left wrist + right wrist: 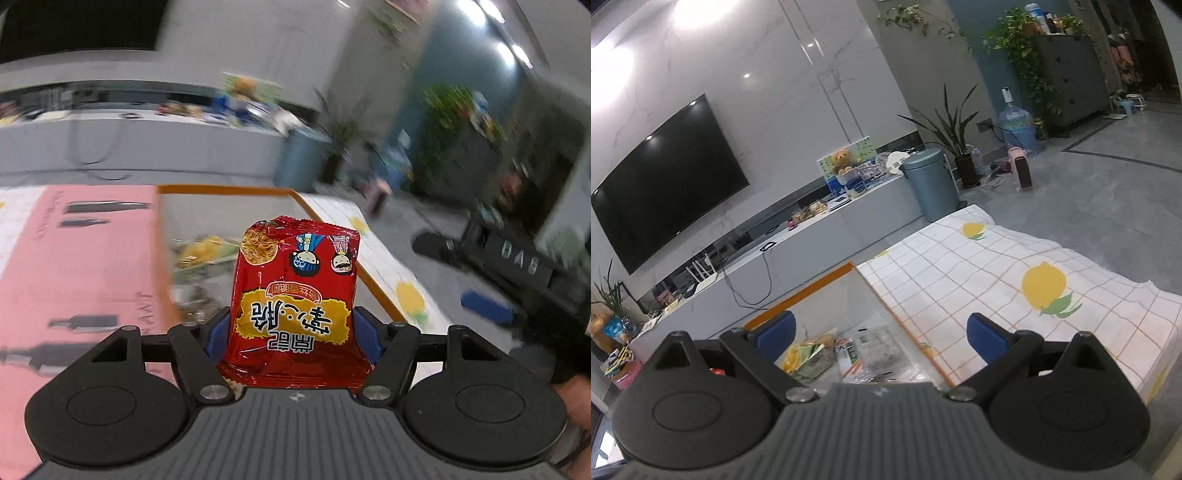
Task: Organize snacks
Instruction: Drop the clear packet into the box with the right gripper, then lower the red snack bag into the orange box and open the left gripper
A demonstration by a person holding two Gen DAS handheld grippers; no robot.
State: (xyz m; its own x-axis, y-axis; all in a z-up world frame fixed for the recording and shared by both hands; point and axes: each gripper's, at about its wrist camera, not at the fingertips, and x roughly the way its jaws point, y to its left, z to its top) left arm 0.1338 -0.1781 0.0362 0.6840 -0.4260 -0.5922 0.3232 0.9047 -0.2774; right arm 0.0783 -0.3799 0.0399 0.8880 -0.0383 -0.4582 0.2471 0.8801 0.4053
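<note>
The left tongs (293,332) grip a glossy red plastic snack packet (295,295) with yellow lettering and cartoon faces, blue pads pressed on both its sides, held above the near edge of a clear, orange-rimmed plastic storage box (225,190). The right tongs (881,336) stand open and empty over the same box (812,288), which holds a yellow snack bag (805,356) and a clear wrapped packet (871,350); the box sits on a desk (997,266) under a white checked cloth with lemon prints

bin (827,284) open-topped — snacks (809,360) inside
</note>
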